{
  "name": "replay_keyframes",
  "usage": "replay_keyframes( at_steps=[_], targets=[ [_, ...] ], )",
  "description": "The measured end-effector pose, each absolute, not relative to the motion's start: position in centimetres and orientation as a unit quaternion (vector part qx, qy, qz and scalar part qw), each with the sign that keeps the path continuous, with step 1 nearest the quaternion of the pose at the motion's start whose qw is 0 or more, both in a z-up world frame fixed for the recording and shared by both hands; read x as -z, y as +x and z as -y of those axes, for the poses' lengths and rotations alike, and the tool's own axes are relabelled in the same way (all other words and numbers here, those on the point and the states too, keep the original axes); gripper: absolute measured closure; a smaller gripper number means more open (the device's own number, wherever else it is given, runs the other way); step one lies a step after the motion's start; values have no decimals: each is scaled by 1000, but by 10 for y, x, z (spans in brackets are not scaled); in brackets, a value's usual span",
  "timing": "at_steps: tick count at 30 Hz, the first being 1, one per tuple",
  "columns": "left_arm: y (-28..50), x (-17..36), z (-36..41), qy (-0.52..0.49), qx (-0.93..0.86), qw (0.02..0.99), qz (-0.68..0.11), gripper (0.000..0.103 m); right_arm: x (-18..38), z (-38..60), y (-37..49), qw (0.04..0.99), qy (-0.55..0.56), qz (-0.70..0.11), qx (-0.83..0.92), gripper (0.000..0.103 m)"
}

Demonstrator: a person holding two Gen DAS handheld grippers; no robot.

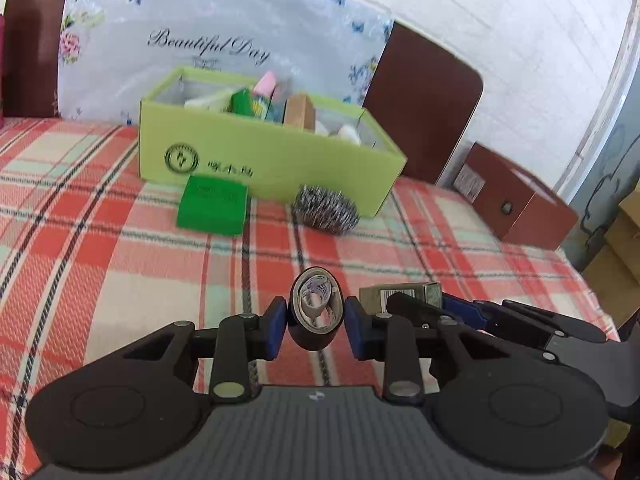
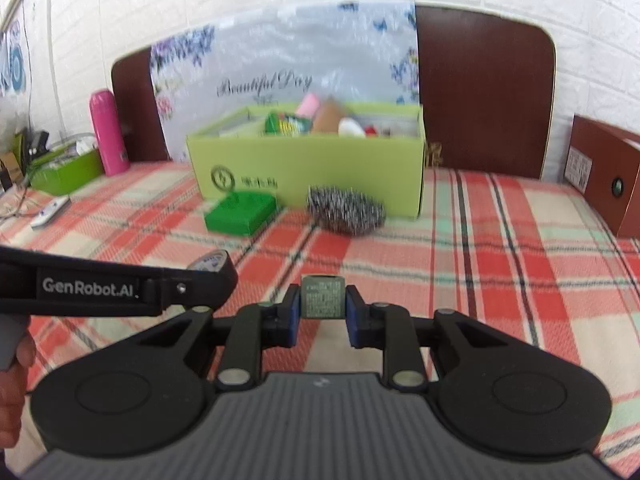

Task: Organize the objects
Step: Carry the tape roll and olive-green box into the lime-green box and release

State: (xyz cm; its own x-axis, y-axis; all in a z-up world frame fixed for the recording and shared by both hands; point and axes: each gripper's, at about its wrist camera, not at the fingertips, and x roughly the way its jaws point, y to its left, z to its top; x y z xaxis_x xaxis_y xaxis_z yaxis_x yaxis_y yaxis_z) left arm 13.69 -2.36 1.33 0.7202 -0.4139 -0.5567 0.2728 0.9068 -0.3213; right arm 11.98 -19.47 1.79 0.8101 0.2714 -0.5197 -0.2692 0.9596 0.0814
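Observation:
My left gripper (image 1: 316, 326) is shut on a black tape roll (image 1: 316, 312), which is pinched between the blue pads and lifted off the plaid cloth. In the right wrist view my right gripper (image 2: 322, 312) is shut on a small grey-green carton (image 2: 322, 296), also off the cloth. The two grippers hang side by side. Beyond them stands an open lime-green box (image 1: 272, 160) filled with several packets and bottles. In front of that box lie a flat green box (image 1: 212, 210) and a steel wool scourer (image 1: 326, 210).
The plaid cloth (image 2: 500, 260) covers the whole surface. A brown box (image 2: 604, 172) sits at the right edge. At the far left stand a pink bottle (image 2: 106, 132), a green tray (image 2: 66, 172) and a remote (image 2: 50, 212). A floral bag (image 1: 224, 40) leans against the dark headboard behind.

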Motion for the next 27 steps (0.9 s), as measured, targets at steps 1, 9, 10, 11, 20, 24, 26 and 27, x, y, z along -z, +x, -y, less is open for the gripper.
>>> replay_keyframes(
  at_steps=[1, 9, 10, 11, 20, 24, 26, 27],
  targets=[
    [137, -18, 23, -110, 187, 923, -318, 70, -24, 195, 120, 954, 3, -264, -143, 81],
    [159, -58, 21, -130, 190, 935, -270, 70, -67, 203, 144, 970, 7, -196, -141, 81],
    [164, -63, 20, -133, 191, 936, -265, 70, -71, 204, 149, 972, 6, -189, -140, 81],
    [170, -67, 21, -137, 192, 936, -261, 70, -75, 204, 156, 973, 4, -183, -139, 81],
    [240, -104, 41, -134, 205, 945, -219, 70, -93, 206, 227, 986, -35, -124, -110, 81],
    [277, -110, 50, -144, 206, 944, -212, 70, -83, 209, 266, 987, -36, -117, -100, 81],
    [295, -108, 57, -142, 204, 945, -212, 70, -72, 208, 288, 987, -34, -126, -97, 81],
    [304, -104, 60, -139, 203, 946, -211, 70, -65, 208, 298, 985, -36, -135, -98, 81]
  ],
)
